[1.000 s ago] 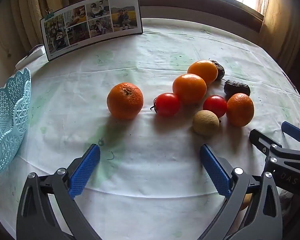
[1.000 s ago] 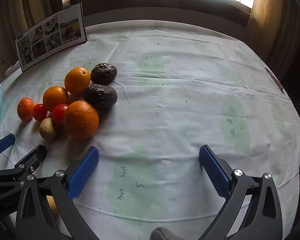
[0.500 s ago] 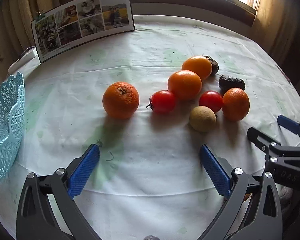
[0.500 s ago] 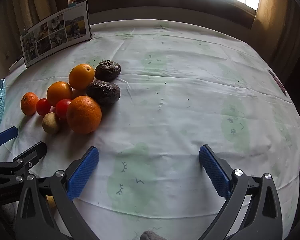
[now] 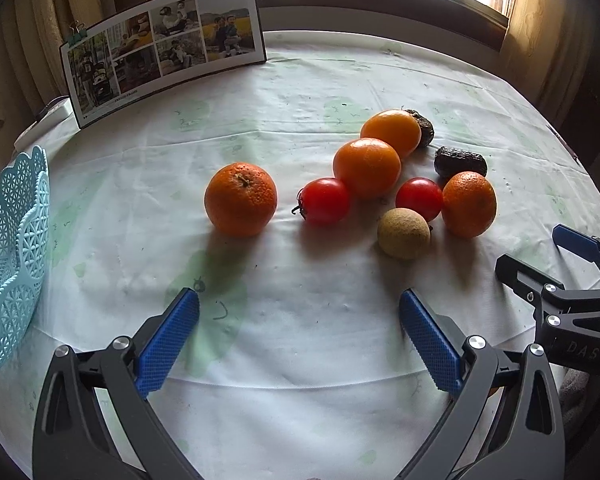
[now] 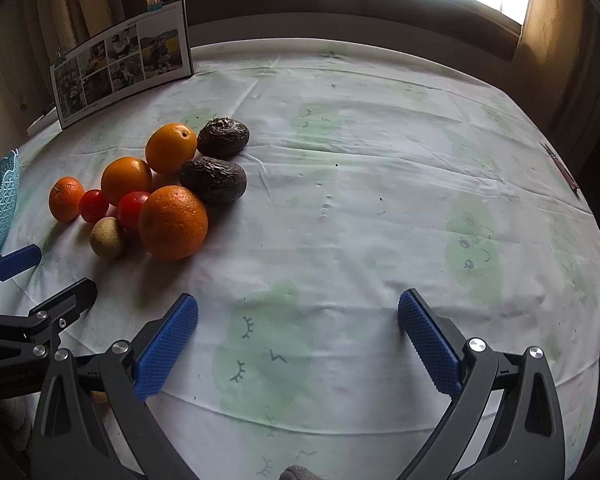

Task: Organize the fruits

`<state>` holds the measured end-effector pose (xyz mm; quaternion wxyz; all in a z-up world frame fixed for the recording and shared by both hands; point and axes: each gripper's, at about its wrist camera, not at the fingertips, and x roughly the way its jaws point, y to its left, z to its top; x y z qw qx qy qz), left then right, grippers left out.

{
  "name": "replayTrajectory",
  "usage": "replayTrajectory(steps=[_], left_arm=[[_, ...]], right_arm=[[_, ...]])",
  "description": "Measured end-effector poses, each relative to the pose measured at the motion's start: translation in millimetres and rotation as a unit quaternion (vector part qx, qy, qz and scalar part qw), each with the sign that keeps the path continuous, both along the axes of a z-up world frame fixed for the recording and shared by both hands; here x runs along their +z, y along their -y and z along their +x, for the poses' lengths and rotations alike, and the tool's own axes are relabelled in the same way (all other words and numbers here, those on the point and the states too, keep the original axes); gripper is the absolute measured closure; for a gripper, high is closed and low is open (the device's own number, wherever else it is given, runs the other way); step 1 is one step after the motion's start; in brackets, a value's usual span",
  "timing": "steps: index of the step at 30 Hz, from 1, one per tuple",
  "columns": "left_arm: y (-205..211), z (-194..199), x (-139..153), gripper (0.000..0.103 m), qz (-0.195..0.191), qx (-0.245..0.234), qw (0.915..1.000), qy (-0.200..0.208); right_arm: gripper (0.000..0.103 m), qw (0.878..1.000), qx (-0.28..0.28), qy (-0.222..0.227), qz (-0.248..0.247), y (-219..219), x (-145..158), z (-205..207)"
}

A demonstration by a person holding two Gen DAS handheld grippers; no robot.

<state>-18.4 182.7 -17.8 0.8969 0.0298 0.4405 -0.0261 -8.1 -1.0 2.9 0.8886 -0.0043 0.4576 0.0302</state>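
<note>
Fruit lies loose on the pale tablecloth. In the left wrist view one orange (image 5: 241,199) sits apart on the left, then a tomato (image 5: 325,201), two oranges (image 5: 367,167) (image 5: 391,131), a second tomato (image 5: 419,198), a tan round fruit (image 5: 403,233), another orange (image 5: 469,204) and two dark wrinkled fruits (image 5: 460,162). My left gripper (image 5: 299,320) is open and empty, short of the fruit. My right gripper (image 6: 298,316) is also open and empty, over bare cloth to the right of the nearest orange (image 6: 173,222) and the dark fruits (image 6: 214,179).
A light-blue lattice basket (image 5: 10,248) stands at the table's left edge. A photo calendar (image 5: 160,46) leans at the back left below the window. A pen (image 6: 562,170) lies near the right edge. The right gripper's fingers (image 5: 572,238) show at the left view's right side.
Both grippers have drawn back and risen slightly, so the fruit sits a little farther off in both views. Both stayed open. No fruit has moved.
</note>
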Motion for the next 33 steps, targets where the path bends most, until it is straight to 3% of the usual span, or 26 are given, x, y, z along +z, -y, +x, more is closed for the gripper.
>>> replayTrajectory(steps=[33], left_arm=[[-3.4,-2.8,3.4,0.002,-0.016,0.001,0.9999,0.003]], right_arm=[[0.005,1.000,0.010,-0.004,-0.003,1.9,-1.3,2.4]])
